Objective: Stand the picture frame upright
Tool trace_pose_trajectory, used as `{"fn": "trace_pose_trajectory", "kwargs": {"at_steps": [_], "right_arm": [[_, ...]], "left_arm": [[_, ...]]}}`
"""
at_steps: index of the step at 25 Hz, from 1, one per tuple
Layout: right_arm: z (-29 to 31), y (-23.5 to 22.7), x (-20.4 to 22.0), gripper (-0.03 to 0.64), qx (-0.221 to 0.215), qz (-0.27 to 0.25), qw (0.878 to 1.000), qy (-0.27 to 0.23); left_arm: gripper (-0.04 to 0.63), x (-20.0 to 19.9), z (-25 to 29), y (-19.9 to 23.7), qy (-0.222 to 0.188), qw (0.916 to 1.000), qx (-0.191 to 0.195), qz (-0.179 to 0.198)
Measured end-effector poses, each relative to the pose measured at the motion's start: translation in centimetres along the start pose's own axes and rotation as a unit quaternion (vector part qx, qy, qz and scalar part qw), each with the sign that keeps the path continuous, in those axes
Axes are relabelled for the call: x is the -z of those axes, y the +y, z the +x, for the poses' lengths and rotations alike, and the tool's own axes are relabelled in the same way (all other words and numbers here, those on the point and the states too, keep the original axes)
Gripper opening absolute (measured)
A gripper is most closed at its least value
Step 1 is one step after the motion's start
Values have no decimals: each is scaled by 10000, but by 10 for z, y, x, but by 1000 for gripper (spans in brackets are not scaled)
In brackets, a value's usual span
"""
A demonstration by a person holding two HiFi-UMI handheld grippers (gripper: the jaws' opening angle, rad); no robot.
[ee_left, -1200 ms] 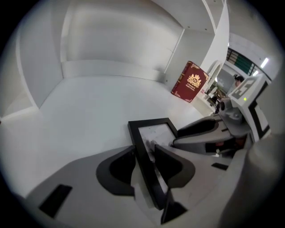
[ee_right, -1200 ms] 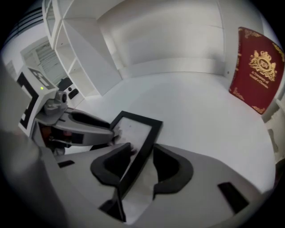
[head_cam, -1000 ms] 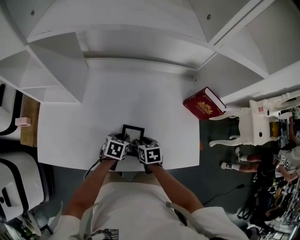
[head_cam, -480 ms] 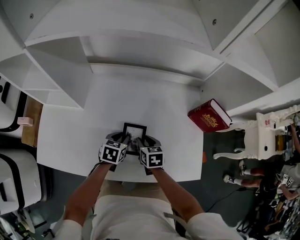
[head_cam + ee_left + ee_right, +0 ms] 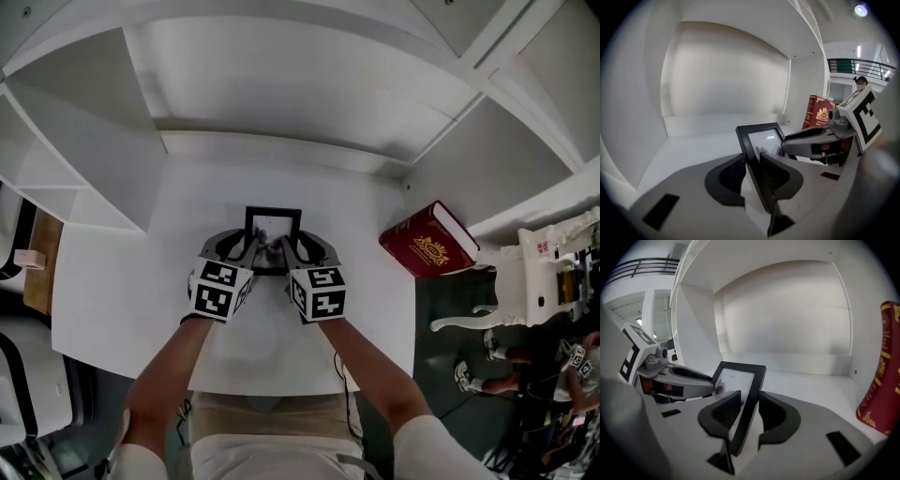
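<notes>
Left fingers point(image 5: 724, 180) | right fingers point(image 5: 776, 416) | closing onto thin black rectangular picture frame point(image 5: 764, 139) edges

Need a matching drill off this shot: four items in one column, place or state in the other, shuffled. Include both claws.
Things:
1. picture frame
2. red book
3. left claw
4. right claw

Places or states:
A. on the frame's right edge
B. standing by the right edge of the table
C. black, tilted, between both claws
D. on the frame's left edge

Pairs: 1-C, 2-B, 3-D, 4-A.

Note: the jaws of both claws are closing, each with a frame edge between them.
</notes>
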State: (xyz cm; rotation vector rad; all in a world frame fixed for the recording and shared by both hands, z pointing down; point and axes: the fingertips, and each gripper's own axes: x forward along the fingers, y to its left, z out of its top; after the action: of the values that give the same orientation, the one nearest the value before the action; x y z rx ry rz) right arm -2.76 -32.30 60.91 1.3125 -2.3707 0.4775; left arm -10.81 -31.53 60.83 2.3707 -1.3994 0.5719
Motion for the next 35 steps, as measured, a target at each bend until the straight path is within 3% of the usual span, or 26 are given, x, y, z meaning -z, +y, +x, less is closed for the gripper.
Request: {"fn": "trace_pose_trajectory", "kwargs": {"at_steps": [6, 12, 25, 35], "right_arm": [[31, -19, -33, 120, 13, -292, 9981, -537], [54, -37, -64, 126, 194, -473, 9943, -934], [104, -68, -111, 147, 570, -1111, 9859, -1116], [126, -89, -121, 143, 787, -1685, 9762, -1120]], "left_arm": [[104, -31, 33, 27, -447, 9979, -167, 427], [104, -64, 57, 46, -840, 9886, -549, 1121], [104, -112, 102, 81, -1415, 9685, -1241, 1628], [104, -130, 136, 94, -1680, 9517, -1630, 1989]]}}
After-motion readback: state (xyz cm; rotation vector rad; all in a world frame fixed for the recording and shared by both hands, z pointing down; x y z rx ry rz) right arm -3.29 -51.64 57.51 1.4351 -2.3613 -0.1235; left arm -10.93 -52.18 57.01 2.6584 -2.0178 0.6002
